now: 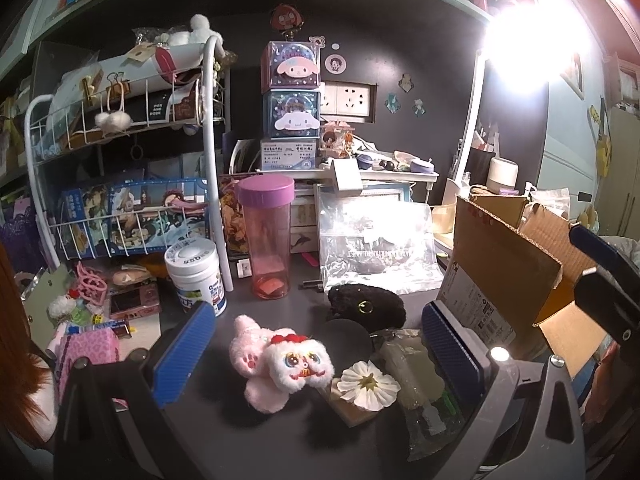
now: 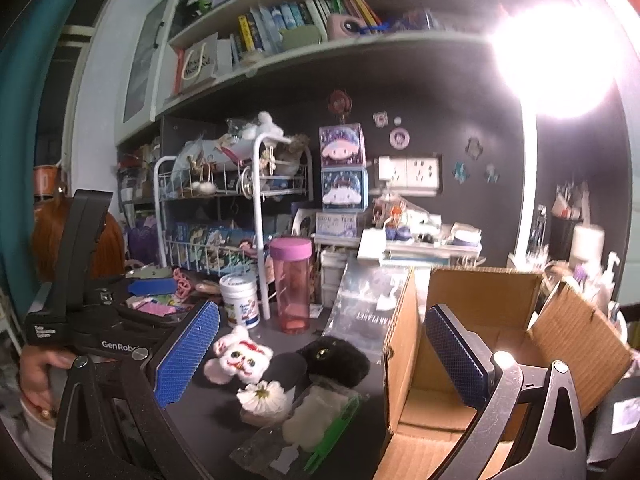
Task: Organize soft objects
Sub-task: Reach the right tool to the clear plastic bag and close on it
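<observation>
Approach step, nothing gripped yet. Left gripper [image 1: 316, 344] hovers low over the desk [image 1: 288, 436], jaws wide apart and empty, the pink plush [image 1: 280, 364] lying between them on the dark surface. Black plush [image 1: 366, 304] just behind it; white flower [image 1: 368, 384] and bagged white plush [image 1: 416, 376] just beside. Right gripper [image 2: 320, 352] also spread and empty, held over the near wall of the open cardboard box [image 2: 480, 292], which looks empty. Likely next: left gripper lowers, closes on the pink plush, carries it to the box – soft body, so a deep bite is needed
</observation>
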The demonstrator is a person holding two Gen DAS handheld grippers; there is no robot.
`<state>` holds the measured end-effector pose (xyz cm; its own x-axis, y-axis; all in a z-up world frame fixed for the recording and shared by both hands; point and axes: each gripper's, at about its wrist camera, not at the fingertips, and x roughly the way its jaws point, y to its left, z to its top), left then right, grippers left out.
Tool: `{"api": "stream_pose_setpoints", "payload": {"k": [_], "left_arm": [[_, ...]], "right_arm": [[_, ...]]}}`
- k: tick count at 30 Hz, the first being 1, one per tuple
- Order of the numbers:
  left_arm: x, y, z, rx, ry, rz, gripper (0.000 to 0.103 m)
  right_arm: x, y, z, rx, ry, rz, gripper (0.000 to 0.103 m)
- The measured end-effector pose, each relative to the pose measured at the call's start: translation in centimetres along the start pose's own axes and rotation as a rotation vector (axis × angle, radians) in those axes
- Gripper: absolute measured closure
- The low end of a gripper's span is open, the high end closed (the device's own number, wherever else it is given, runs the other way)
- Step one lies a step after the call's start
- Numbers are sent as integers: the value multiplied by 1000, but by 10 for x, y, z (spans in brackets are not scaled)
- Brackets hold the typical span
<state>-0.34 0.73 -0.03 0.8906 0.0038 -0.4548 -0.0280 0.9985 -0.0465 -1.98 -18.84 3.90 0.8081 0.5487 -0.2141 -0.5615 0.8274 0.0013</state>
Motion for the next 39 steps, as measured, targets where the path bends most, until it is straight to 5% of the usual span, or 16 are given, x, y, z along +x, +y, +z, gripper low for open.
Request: {"api": "stream_pose_setpoints", "payload": {"k": [10, 12, 14, 16, 20, 27, 39], "left_arm": [[8, 32, 3, -25, -5, 0, 0], [12, 44, 1, -37, 0, -1, 0], [20, 56, -2, -49, 16, 8, 0], [27, 66, -7, -57, 35, 22, 0], [42, 81, -17, -51, 76, 26, 1], [73, 96, -37, -72, 148, -10, 1], [89, 100, -42, -67, 148, -33, 1]], "right_arm": [[13, 19, 11, -42, 29, 7, 0], [20, 29, 10, -74, 38, 12, 9], [29, 40, 8, -105, 61, 8, 44], [42, 50, 5, -116, 104, 30, 51], [71, 58, -12, -65, 236, 75, 51], [114, 30, -64, 104, 495, -71, 51], [135, 19, -93, 75, 642, -240, 51]]}}
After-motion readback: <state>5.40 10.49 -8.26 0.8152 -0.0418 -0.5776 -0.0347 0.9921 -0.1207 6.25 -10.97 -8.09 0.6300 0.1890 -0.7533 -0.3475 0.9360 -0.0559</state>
